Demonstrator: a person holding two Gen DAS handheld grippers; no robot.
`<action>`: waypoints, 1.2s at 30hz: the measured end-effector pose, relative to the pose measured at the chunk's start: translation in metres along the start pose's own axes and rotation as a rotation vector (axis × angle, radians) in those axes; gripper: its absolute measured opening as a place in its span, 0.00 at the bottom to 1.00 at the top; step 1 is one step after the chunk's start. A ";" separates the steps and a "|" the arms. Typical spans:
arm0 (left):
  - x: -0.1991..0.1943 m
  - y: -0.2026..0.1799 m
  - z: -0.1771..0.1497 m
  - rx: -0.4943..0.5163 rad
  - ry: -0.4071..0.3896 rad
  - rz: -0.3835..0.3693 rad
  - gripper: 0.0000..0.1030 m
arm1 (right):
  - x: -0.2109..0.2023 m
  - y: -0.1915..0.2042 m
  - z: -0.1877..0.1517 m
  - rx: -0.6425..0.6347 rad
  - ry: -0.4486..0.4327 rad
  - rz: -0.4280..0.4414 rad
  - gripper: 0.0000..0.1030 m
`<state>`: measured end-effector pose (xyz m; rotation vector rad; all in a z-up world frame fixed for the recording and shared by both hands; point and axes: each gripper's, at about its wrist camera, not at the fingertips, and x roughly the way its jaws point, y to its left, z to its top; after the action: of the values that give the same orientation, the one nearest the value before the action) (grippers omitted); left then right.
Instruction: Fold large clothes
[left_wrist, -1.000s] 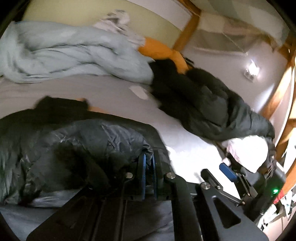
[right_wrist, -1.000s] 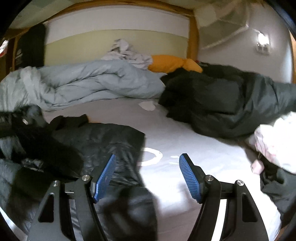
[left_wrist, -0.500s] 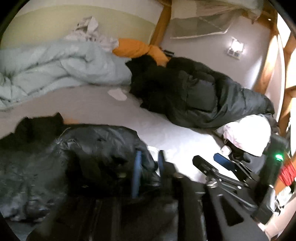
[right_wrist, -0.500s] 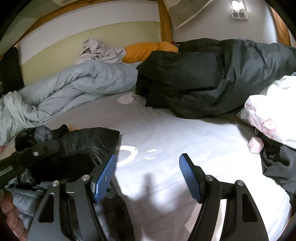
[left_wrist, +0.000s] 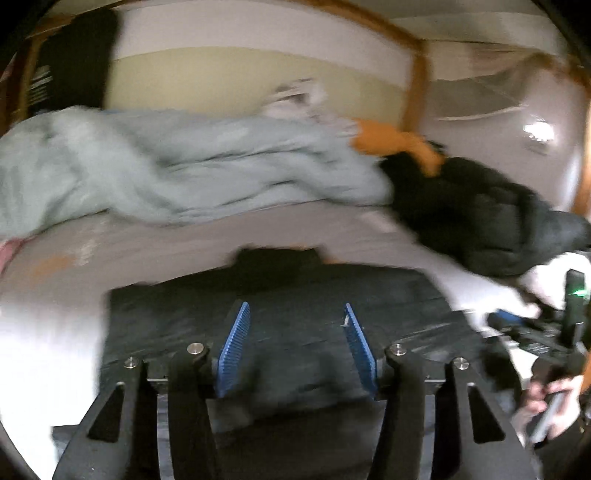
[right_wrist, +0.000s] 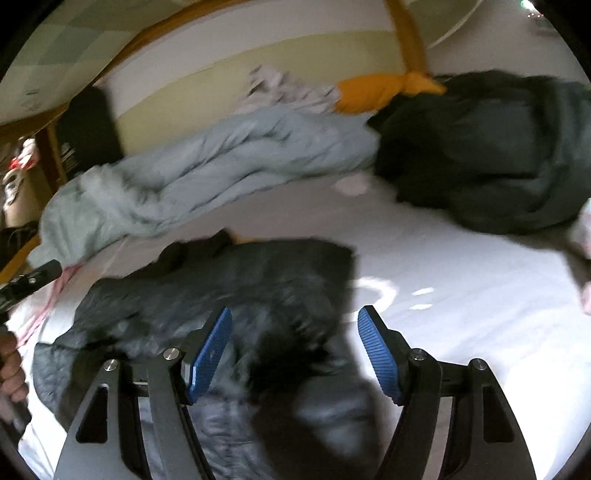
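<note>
Left wrist view: the left hand-held gripper (left_wrist: 297, 347) is hovering with its blue pads spread wide and gripping nothing, directly above the dark jacket (left_wrist: 280, 317), which is lying flattened on the white bed (left_wrist: 51, 332) in the near foreground, presumably so a fold can be set. A pale blue duvet (left_wrist: 177, 173) is lying bunched along the far wall, an orange pillow (left_wrist: 399, 142) beside it, and a second dark coat (left_wrist: 480, 218) is sitting heaped at the right, well apart from the jacket; these appear pushed back to leave folding room. The picture is blurring, so fine detail cannot be told. Right wrist view: the right hand-held gripper (right_wrist: 295, 354) is likewise standing wide and empty, over the jacket's (right_wrist: 236, 295) rumpled near edge, seemingly lining up for a pinch. The jacket is occupying the bed's (right_wrist: 461, 280) left half; duvet (right_wrist: 207, 166), pillow (right_wrist: 373, 92) and coat (right_wrist: 487, 155) are lining the back.
</note>
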<state>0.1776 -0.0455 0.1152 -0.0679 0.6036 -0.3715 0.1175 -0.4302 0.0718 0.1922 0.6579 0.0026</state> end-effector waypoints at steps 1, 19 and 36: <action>0.000 0.016 -0.004 -0.016 0.011 0.035 0.50 | 0.006 0.003 -0.002 -0.004 0.028 0.002 0.71; 0.043 0.138 -0.074 -0.201 0.227 0.249 0.56 | 0.024 0.061 0.026 -0.311 -0.107 -0.131 0.10; 0.046 0.127 -0.073 -0.099 0.248 0.314 0.60 | 0.073 0.014 0.006 -0.211 0.166 -0.199 0.42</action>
<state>0.2118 0.0594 0.0082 -0.0211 0.8645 -0.0438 0.1796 -0.4128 0.0346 -0.0786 0.8346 -0.1040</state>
